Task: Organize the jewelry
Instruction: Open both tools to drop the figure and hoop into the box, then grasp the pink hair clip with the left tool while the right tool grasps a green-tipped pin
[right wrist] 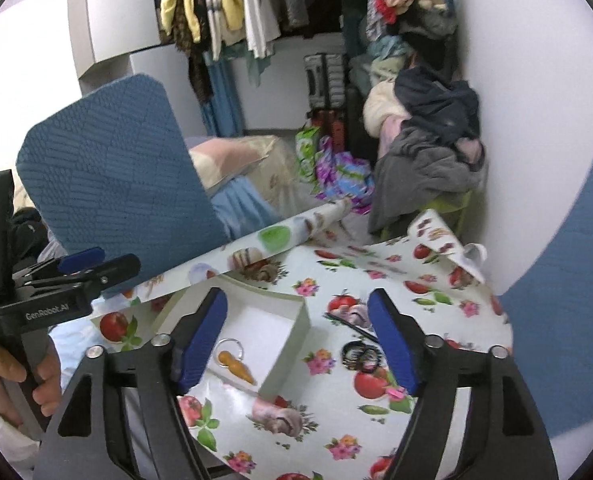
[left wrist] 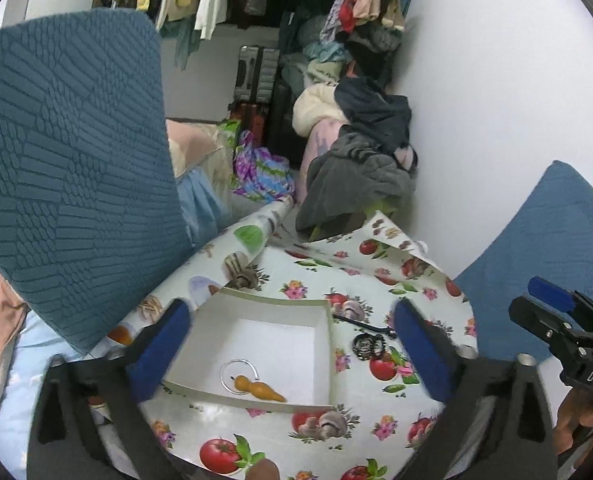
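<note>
A shallow white box (left wrist: 320, 344) (right wrist: 296, 320) sits on a small table with a fruit-print cloth (left wrist: 288, 432) (right wrist: 336, 420). Inside it lie a silver ring (left wrist: 238, 374) (right wrist: 229, 346) and an orange gourd-shaped pendant (left wrist: 258, 389) (right wrist: 236, 368). To the right of the box lie a dark coiled bracelet (left wrist: 366, 346) (right wrist: 360, 354) and a thin black stick-like piece (left wrist: 362, 326) (right wrist: 350, 326). My left gripper (left wrist: 292, 352) is open and empty above the box. My right gripper (right wrist: 296, 340) is open and empty, above the box's right wall.
Two blue chair backs (left wrist: 68, 168) (right wrist: 568, 288) flank the table. The cloth's far edge is curled up (left wrist: 256, 236) (right wrist: 296, 232). A pile of clothes (left wrist: 360, 160) lies against the white wall, with hanging clothes (right wrist: 232, 4) behind.
</note>
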{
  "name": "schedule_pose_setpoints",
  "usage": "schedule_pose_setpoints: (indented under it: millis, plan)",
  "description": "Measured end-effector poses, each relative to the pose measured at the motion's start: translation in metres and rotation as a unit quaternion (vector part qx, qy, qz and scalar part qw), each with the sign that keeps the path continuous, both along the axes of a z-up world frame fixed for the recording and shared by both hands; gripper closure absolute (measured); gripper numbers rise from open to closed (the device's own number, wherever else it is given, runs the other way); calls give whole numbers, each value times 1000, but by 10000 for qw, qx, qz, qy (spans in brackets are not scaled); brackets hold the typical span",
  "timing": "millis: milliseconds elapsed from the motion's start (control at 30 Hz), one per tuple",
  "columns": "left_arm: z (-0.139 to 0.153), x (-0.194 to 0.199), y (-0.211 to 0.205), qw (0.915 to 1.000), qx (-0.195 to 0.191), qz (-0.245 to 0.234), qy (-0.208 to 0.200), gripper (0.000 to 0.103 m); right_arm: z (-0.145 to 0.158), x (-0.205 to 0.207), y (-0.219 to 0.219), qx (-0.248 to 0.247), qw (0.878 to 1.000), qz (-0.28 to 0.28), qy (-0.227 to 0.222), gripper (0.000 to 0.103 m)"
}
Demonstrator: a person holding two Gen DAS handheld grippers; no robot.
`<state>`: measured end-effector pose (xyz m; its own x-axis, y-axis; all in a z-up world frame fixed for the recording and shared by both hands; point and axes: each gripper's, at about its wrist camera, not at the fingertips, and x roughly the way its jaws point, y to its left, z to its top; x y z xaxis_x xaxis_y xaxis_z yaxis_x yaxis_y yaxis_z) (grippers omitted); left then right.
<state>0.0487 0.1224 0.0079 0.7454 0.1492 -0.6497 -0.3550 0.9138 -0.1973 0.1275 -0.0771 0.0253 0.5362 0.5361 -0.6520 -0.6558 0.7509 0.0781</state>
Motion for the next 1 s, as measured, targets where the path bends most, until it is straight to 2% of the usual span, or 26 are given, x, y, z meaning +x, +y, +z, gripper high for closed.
schedule_pose_setpoints:
  millis: [300,500,667,767,1000]
  plan:
    - [1,-8,-47,9997,142,-201,-96,0,2,-21,-53,-17,9990,-390,-195,17]
    - [-14,-10,-73,9992,-9,-403,-37,0,-6,-29,-88,62,9977,-644,-197,15]
    - [-38,-6,-95,9981,-220,-563,98,0,-24,-35,-116,97,9967,-798,-143,15]
    - [-53,-3,-109,9974,-213,-674,172,0,-37,-36,-131,142,9959,-889,-89,15]
    - [-107,18,-134,9927,-385,-1018,513,1,-81,-32,-161,118,9931,-1169,64,15]
